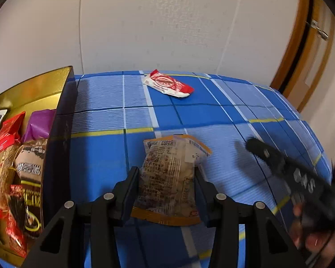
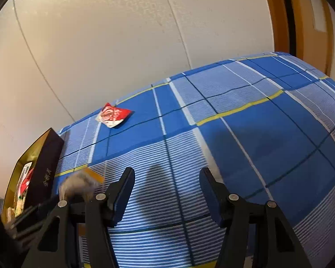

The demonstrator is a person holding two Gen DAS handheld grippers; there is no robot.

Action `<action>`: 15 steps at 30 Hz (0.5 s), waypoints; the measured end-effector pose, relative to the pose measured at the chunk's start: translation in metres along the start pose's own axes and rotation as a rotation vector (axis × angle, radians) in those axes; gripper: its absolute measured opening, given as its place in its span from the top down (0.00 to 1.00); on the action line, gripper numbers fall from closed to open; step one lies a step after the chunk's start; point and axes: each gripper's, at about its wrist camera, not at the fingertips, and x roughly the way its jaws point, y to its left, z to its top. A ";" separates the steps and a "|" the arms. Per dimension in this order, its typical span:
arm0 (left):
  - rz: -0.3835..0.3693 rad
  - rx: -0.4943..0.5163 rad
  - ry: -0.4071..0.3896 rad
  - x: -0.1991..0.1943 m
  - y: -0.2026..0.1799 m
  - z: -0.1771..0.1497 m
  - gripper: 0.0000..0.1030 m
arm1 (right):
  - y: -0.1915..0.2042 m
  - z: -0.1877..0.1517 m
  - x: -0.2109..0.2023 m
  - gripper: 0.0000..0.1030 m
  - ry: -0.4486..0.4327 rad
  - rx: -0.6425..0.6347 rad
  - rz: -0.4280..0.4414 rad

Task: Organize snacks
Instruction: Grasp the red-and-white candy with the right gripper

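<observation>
Jaws of the left gripper (image 1: 166, 174) sit low in the middle of the left wrist view, clamped on an orange-edged clear snack packet (image 1: 169, 174) that stands up between the pads, its lower edge hanging just below them. Left of that gripper, along the frame's left side, rises the dark wall of an open gift box (image 1: 58, 138) with a gold lining; it is packed with snacks, a purple packet (image 1: 39, 125) and red wrappers among them, and its wall stands close beside the held packet. Ahead, toward the upper middle, a red-and-white packet (image 1: 168, 83) lies flat and alone near the far edge of the blue plaid tablecloth (image 1: 100, 111), just short of the white wall. Cloth between it and the gripper is bare.

At the right edge of the same view the right gripper (image 1: 279, 163) appears blurred, with a hand (image 1: 310, 234) behind it. In the right wrist view the right gripper (image 2: 166, 174) holds its jaws moderately apart with nothing between them, above striped cloth. The held packet (image 2: 82, 183) is a blur at lower left, the box (image 2: 44, 169) beyond it, and the red-and-white packet (image 2: 114, 115) at middle left. Cloth to the right runs open to the table's edge by a wooden door frame (image 2: 277, 15).
</observation>
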 end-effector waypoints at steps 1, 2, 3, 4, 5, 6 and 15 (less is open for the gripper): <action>-0.001 0.010 -0.004 -0.003 -0.002 -0.004 0.55 | 0.003 0.003 0.001 0.41 0.005 -0.005 0.014; -0.006 0.013 -0.010 -0.006 -0.002 -0.008 0.55 | 0.006 0.008 0.004 0.41 0.021 -0.012 0.036; -0.011 0.012 -0.012 -0.008 -0.002 -0.011 0.55 | 0.010 0.015 0.008 0.41 0.039 -0.024 0.060; -0.015 0.010 -0.013 -0.010 -0.001 -0.014 0.55 | 0.013 0.020 0.012 0.37 0.049 -0.037 0.071; -0.019 0.008 -0.013 -0.013 -0.001 -0.017 0.55 | 0.019 0.030 0.018 0.37 0.067 -0.072 0.082; -0.024 0.005 -0.014 -0.013 0.000 -0.018 0.55 | 0.027 0.041 0.025 0.37 0.074 -0.119 0.086; -0.057 0.001 -0.012 -0.023 0.003 -0.033 0.55 | 0.096 0.100 0.101 0.36 0.154 -0.350 0.007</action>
